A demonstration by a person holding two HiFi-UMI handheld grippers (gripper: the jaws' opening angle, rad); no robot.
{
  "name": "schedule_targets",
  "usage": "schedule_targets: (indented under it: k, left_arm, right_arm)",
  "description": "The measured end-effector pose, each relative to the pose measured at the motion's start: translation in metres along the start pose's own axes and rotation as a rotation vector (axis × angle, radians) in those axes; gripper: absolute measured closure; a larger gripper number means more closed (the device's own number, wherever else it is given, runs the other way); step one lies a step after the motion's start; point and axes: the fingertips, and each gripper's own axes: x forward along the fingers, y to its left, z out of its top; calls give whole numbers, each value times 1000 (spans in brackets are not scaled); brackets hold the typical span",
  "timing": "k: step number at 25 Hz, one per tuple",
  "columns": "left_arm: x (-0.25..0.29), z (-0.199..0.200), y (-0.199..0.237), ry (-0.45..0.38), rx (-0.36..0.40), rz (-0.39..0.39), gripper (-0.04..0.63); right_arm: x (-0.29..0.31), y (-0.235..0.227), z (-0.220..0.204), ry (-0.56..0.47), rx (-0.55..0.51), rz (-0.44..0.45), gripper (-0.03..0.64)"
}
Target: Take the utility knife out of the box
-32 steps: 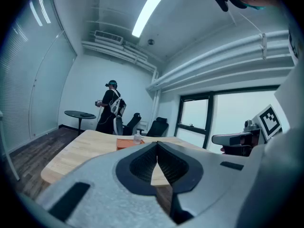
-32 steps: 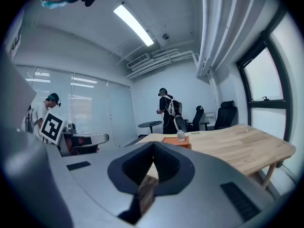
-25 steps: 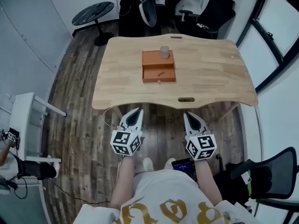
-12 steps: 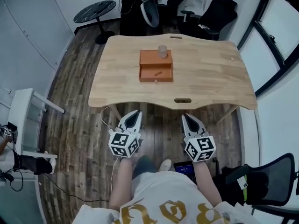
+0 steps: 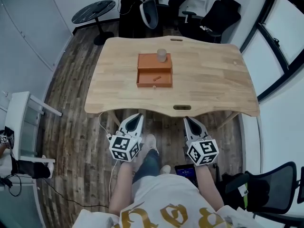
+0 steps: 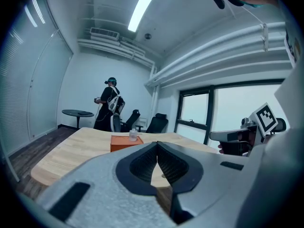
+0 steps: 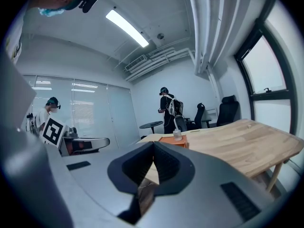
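Observation:
An orange box [image 5: 154, 70] stands on the wooden table [image 5: 209, 84], with its front drawer pulled open. A small orange utility knife [image 5: 156, 76] lies in that drawer. A clear cup [image 5: 162, 55] sits on the box's top. My left gripper [image 5: 138, 116] and right gripper [image 5: 190, 120] hang side by side over the floor, just short of the table's near edge, both shut and empty. Beyond the closed left gripper [image 6: 157, 144] I see the box [image 6: 124, 143] and cup [image 6: 133, 136]. Past the closed right gripper [image 7: 153, 145] the box [image 7: 175, 139] also shows.
A person with a backpack [image 6: 110, 106] stands beyond the table's far end, near a round black side table [image 5: 94, 12] and black office chairs [image 5: 216, 15]. A white shelf [image 5: 21, 122] is at the left. Another black chair [image 5: 273, 184] is at the lower right.
The person has stepped toward the table. Both grippers have come closer to its near edge, still shut.

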Motion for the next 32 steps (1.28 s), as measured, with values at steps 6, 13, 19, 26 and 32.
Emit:
schedule_targets:
  k: [6,13,19,26,32]
  left_arm:
    - [66,7,45,13,-5,4,586]
    - [174,26,117,53,11,-19,586]
    - [245,35,163,73,32,-64,586]
    - [292,26,178,128,27,-113,585]
    - [315,27,180,146,34,-133,586]
  right_arm:
    - [53,-37,22,-67,-3,-21,606]
    - [163,-89,36,-6,26,-58,604]
    - [241,-124,44,6,51,-111,604]
    - [270,-145,40,41,72,-155,604]
    - [284,-157,31,71,87,-161,604]
